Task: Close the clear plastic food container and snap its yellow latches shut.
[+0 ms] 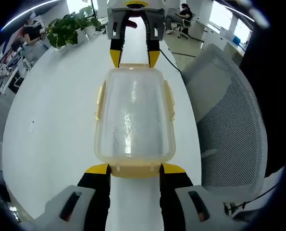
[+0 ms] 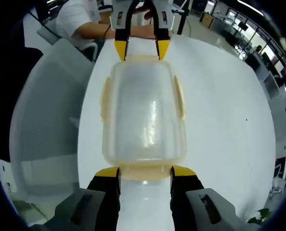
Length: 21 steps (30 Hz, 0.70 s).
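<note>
Container (image 1: 134, 115) lies between both grippers; left gripper (image 1: 135, 169) and right gripper (image 2: 144, 172) are open wide, tips probably touching its end latches.

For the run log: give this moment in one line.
box: lid on, on table | left tool: open at near latch | right tool: open at opposite latch

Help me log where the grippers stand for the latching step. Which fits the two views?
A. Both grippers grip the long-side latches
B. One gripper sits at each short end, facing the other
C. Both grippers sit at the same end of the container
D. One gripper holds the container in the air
B: in the left gripper view the left gripper stands open at the container's near end latch, with the right gripper open at the far end.
</note>
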### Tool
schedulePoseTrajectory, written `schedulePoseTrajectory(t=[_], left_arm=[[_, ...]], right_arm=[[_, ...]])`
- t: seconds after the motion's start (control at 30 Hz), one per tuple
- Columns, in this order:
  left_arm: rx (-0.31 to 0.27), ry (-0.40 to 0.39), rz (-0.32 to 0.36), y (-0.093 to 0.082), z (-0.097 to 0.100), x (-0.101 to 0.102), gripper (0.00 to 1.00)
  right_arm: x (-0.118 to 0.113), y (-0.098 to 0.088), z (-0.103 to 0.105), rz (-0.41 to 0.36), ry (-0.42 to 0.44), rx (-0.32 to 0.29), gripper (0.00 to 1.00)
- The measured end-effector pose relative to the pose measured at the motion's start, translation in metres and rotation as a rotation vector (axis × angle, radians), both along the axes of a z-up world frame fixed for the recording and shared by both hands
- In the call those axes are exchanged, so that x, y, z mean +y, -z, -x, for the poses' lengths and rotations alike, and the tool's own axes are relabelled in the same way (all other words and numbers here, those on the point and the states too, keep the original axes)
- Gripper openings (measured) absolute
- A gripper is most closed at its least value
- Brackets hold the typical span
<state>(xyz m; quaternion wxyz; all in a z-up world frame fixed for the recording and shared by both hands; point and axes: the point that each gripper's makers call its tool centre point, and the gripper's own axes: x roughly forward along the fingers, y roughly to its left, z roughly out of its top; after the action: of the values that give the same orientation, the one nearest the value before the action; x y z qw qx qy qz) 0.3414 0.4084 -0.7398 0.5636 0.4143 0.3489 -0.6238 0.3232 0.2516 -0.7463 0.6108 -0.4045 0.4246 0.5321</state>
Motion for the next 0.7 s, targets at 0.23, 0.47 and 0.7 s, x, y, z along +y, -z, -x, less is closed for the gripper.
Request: schedulePoseTrajectory(t=[0.23,0.47,0.7], left_arm=[[-0.003,0.001,0.004,-0.001,0.000,-0.003,0.39],[-0.004,0.002,0.007,-0.001,0.002,-0.007,0.39],[0.002,-0.003,0.012,0.001,0.003,-0.012,0.39]], right_arm=[[-0.004,0.000,0.000,0.001,0.004,-0.002,0.39],[-0.007,0.000,0.002,0.006,0.004,-0.002,0.39],[-0.013,0.001,0.002,0.014,0.001,0.003,0.39]])
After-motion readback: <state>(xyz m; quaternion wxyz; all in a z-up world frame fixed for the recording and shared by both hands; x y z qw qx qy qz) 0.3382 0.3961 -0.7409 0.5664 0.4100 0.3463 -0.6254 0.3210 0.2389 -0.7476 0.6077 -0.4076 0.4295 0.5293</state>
